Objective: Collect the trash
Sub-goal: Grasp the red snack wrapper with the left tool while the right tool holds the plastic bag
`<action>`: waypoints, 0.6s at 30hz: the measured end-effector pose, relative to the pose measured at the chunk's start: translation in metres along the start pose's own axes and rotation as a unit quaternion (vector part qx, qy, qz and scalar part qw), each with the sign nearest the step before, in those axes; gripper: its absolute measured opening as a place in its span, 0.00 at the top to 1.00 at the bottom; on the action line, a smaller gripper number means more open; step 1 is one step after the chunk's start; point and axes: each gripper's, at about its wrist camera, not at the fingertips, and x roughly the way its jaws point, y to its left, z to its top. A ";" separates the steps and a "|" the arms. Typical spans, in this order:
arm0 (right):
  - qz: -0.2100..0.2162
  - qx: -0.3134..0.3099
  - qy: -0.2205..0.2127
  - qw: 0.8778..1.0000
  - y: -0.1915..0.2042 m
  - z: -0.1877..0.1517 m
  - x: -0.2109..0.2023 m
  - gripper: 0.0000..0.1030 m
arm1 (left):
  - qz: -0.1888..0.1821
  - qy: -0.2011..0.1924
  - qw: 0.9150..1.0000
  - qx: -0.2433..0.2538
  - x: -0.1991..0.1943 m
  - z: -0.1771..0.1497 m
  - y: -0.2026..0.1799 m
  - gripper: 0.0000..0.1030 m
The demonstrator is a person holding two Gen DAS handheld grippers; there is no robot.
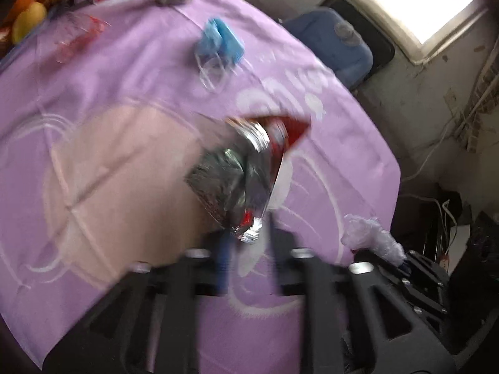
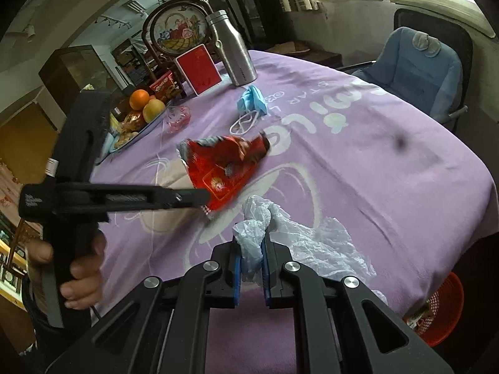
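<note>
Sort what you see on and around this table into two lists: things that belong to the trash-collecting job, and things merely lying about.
Belongs to the job:
- red foil snack wrapper
- clear plastic bag, held in the right gripper
- blue face mask
- clear wrapper with red print
- red basket

Just lying about:
- steel bottle
- red card box
- fruit plate
- blue-cushioned chair

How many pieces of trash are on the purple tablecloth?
4: red snack wrapper at the middle, blue mask near the bottle, clear wrapper beside the fruit tray, plastic bag in the right fingers.
</note>
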 end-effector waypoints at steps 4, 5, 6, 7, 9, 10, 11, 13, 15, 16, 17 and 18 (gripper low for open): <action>0.008 -0.002 0.001 1.000 0.001 0.002 0.003 0.88 | 0.012 -0.056 0.998 -0.006 -0.032 0.003 0.004 0.26; 0.010 -0.003 0.001 1.000 0.002 0.003 0.004 0.88 | 0.018 -0.074 0.997 -0.007 -0.039 0.004 0.006 0.25; 0.011 -0.004 0.002 1.000 0.001 0.003 0.005 0.88 | 0.028 -0.088 0.996 -0.011 -0.041 0.007 0.008 0.21; 0.012 -0.005 0.003 1.000 0.001 0.004 0.005 0.88 | 0.040 -0.102 0.994 -0.017 -0.042 0.011 0.008 0.18; 0.013 -0.004 0.004 1.000 0.001 0.005 0.007 0.88 | 0.063 -0.110 0.992 -0.021 -0.033 0.019 0.008 0.18; 0.015 -0.003 0.004 1.000 0.000 0.006 0.008 0.88 | 0.067 -0.105 0.992 -0.015 -0.025 0.025 0.006 0.18; 0.016 -0.002 0.003 1.000 0.000 0.007 0.008 0.88 | 0.069 -0.103 0.992 -0.012 -0.021 0.027 0.005 0.18; 0.018 -0.001 0.001 1.000 0.000 0.008 0.008 0.88 | 0.074 -0.094 0.993 -0.001 -0.008 0.036 0.000 0.18; 0.020 0.000 0.001 1.000 -0.002 0.010 0.008 0.88 | 0.064 -0.082 0.995 0.008 0.003 0.038 -0.005 0.18; 0.020 0.001 0.001 1.000 -0.003 0.010 0.008 0.88 | 0.058 -0.079 0.995 0.015 0.006 0.038 -0.009 0.18; 0.020 0.002 0.001 1.000 -0.005 0.010 0.009 0.88 | 0.058 -0.077 0.995 0.024 0.011 0.038 -0.013 0.17; 0.019 0.004 0.001 1.000 -0.007 0.010 0.009 0.88 | 0.060 -0.076 0.995 0.030 0.013 0.037 -0.016 0.16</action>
